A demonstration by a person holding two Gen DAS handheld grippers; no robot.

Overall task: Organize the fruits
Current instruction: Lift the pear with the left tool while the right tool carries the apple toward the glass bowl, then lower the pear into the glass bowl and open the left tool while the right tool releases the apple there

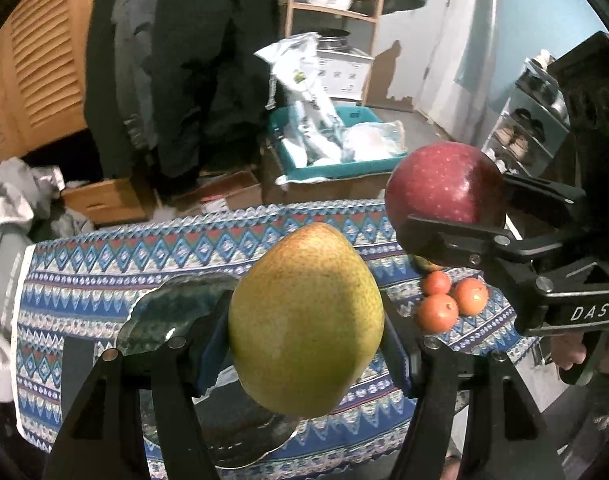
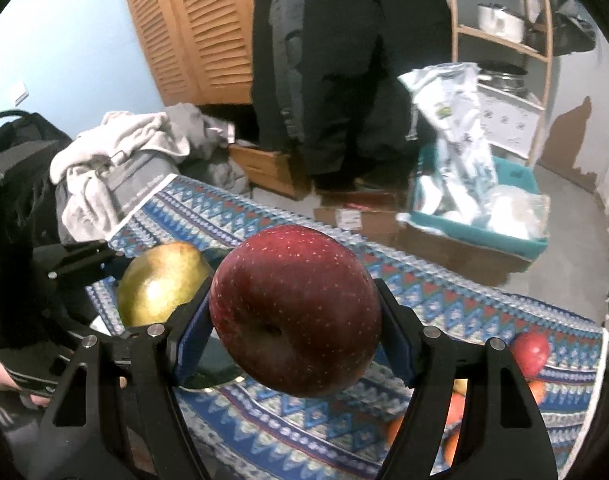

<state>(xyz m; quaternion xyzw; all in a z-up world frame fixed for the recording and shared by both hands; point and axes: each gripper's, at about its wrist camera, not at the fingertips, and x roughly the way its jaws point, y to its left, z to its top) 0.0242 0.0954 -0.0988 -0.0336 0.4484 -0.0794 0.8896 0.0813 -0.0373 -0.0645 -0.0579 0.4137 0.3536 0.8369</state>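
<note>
Our left gripper (image 1: 306, 344) clamps a yellow-green pear (image 1: 306, 320) between its pads, held above a dark glass plate (image 1: 172, 312) on the patterned tablecloth (image 1: 84, 280). Just to its right, our right gripper (image 2: 296, 336) clamps a red apple (image 2: 294, 320) in the air. Small orange fruits (image 1: 452, 300) lie on the cloth at the far right. We judge both fruits are mid-carry; next, each needs lowering onto the plate before release.
</note>
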